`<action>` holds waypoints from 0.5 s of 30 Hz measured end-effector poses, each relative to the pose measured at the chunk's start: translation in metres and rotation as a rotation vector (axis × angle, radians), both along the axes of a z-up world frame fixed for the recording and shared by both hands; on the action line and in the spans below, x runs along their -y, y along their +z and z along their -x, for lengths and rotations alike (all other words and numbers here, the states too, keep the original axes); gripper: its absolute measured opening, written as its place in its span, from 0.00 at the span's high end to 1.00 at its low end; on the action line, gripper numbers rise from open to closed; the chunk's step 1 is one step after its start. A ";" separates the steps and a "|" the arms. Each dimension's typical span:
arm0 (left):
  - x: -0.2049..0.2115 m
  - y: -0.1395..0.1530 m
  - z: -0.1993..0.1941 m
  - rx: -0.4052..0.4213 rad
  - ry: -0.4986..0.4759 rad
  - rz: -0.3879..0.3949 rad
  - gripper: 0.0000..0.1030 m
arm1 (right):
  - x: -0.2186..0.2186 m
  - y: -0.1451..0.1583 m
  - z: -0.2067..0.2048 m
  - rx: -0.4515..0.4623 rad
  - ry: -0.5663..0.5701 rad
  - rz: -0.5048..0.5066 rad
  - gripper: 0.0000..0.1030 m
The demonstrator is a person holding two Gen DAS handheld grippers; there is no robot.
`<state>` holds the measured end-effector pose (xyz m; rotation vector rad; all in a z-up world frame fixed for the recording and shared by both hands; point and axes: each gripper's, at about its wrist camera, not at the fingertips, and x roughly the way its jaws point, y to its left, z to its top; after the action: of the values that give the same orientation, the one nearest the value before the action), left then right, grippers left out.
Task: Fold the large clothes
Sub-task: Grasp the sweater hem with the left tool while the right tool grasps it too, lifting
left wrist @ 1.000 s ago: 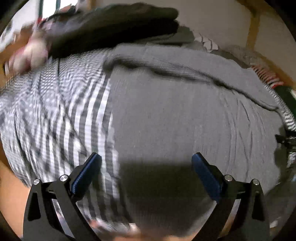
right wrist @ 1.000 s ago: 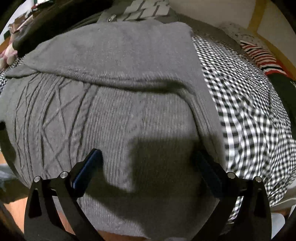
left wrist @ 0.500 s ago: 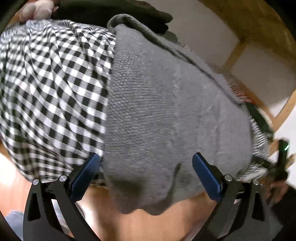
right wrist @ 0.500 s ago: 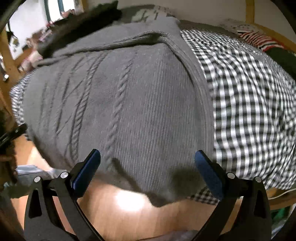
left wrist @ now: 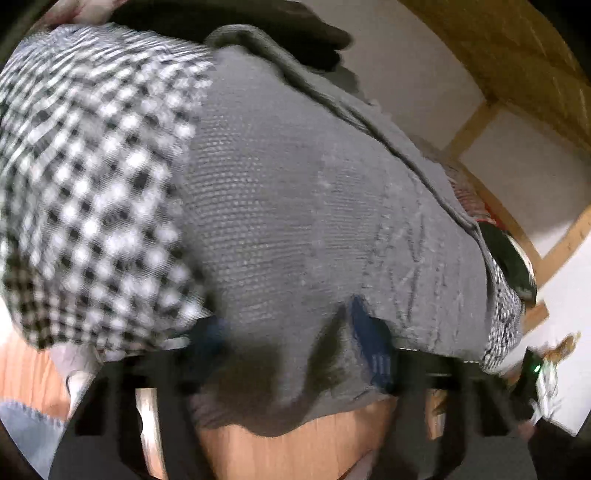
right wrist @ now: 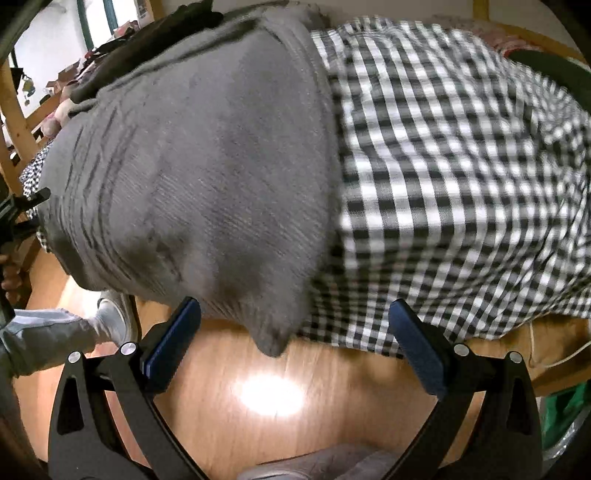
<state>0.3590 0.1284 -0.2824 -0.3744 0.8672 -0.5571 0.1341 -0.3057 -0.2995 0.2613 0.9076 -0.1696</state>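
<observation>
A grey knitted sweater [left wrist: 295, 206] lies spread on a black-and-white checked sheet [left wrist: 85, 192], its hem hanging over the bed's edge. My left gripper [left wrist: 290, 332] sits at that hem near the sweater's left side. Its jaws are closing, and the knit is bunched and creased between the blue pads [left wrist: 365, 339]. In the right wrist view the same sweater [right wrist: 207, 155] shows its right side, with a hem corner drooping over the edge. My right gripper [right wrist: 295, 307] hangs open just below that corner, with nothing between its fingers [right wrist: 173, 336].
Wooden floor [right wrist: 295, 424] lies below the bed edge. A person's shoe [right wrist: 110, 317] stands at the left. Dark clothes [left wrist: 240, 18] are piled at the back of the bed. Wooden bed posts [right wrist: 14, 122] rise on the left. The checked sheet [right wrist: 461, 184] stretches right of the sweater.
My left jaws have closed in from wide open onto the sweater's hem. My right gripper has sunk toward the bed edge, so the hem corner and more floor now show.
</observation>
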 end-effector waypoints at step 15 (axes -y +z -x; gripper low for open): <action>0.045 0.006 0.029 0.149 -0.140 -0.213 0.08 | 0.011 -0.076 -0.012 -0.009 0.135 -0.344 0.47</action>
<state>0.3304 0.0839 -0.2760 -0.0767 0.8034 -0.6074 0.1465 -0.3164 -0.3751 0.5171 0.9576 0.1125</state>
